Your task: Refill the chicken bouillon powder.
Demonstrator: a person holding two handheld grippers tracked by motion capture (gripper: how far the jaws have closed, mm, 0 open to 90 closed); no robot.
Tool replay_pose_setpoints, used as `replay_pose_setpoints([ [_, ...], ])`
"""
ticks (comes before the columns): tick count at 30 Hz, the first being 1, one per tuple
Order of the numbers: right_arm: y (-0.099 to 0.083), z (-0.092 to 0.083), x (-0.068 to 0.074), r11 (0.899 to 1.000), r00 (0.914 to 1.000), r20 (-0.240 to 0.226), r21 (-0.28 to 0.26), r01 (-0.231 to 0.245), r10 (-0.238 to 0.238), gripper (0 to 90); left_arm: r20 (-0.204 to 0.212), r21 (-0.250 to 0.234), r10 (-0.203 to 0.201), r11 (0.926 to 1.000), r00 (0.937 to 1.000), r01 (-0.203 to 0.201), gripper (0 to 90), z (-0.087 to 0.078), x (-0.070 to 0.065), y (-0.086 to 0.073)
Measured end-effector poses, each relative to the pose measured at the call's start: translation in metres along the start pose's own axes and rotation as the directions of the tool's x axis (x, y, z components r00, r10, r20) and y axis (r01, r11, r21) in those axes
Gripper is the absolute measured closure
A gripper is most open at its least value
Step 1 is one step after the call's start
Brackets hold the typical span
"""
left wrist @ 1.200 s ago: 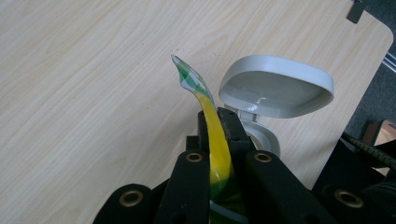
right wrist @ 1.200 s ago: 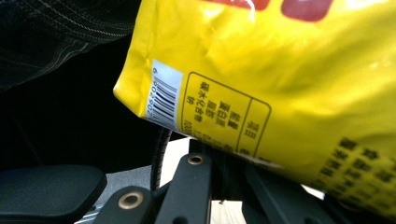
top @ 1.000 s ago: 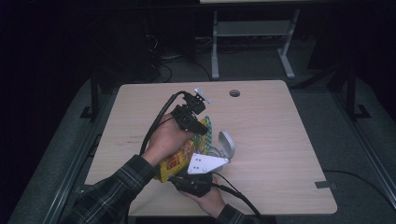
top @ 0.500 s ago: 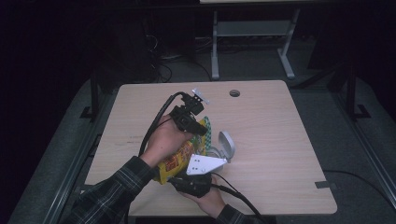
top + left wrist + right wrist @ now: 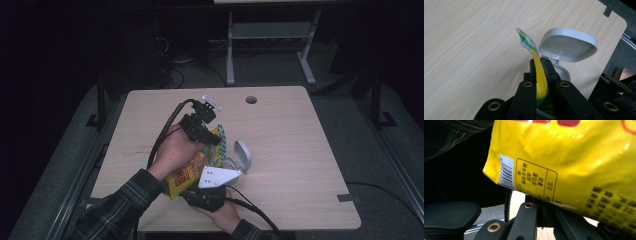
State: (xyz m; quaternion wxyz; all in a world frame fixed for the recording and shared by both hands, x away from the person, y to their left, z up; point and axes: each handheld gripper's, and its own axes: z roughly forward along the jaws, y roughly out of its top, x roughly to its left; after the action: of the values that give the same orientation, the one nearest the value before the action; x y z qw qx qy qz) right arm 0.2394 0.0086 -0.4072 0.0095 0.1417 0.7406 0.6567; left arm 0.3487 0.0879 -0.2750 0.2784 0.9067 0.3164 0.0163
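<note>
High view: a person in a plaid sleeve works at a pale wood-grain counter [image 5: 300, 150]. A glossy yellow crinkly snack bag [image 5: 187, 175] is held up off the counter between both tongs, near the counter's 6 o'clock edge. The left tongs [image 5: 212, 140] bite its green-chequered top seam, and the right tongs [image 5: 202, 192] take its lower edge. Just beside the bag, at its 3 o'clock, stands a small grey plastic box with a hinged lid [image 5: 241, 156], lid raised.

Left gripper view: the left tongs [image 5: 541, 75] are clamped shut on the bag's thin top strip [image 5: 537, 67], which curls upward toward 11 o'clock. The open grey box [image 5: 567, 45] sits just beyond, at 1 o'clock.

Right gripper view: the right tongs [image 5: 541, 207] are closed on the bag's bottom seam; the printed yellow face [image 5: 564, 157] with a barcode label rises above them.

The bag looks light, soft and slippery, likely fragile inside. The flat crimped seams are probably the safest places to grip; squeezing the puffed middle could crush the contents or burst it.
</note>
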Motion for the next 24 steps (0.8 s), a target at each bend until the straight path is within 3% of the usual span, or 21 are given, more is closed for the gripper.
replay_pose_setpoints([
  [10, -0.004, 0.002, -0.001, 1.000, 1.0000, 0.006, 0.018, 0.002, -0.002, 90.0, 0.030, -0.046, -0.027, 0.9985, 0.9992, 0.029, 90.0, -0.009, 0.002, -0.009],
  [24, -0.008, 0.005, -0.003, 0.999, 0.9999, 0.010, 0.039, -0.008, 0.008, 90.0, 0.068, -0.110, -0.014, 0.9937, 0.9976, 0.021, 90.0, -0.035, 0.003, -0.029],
])
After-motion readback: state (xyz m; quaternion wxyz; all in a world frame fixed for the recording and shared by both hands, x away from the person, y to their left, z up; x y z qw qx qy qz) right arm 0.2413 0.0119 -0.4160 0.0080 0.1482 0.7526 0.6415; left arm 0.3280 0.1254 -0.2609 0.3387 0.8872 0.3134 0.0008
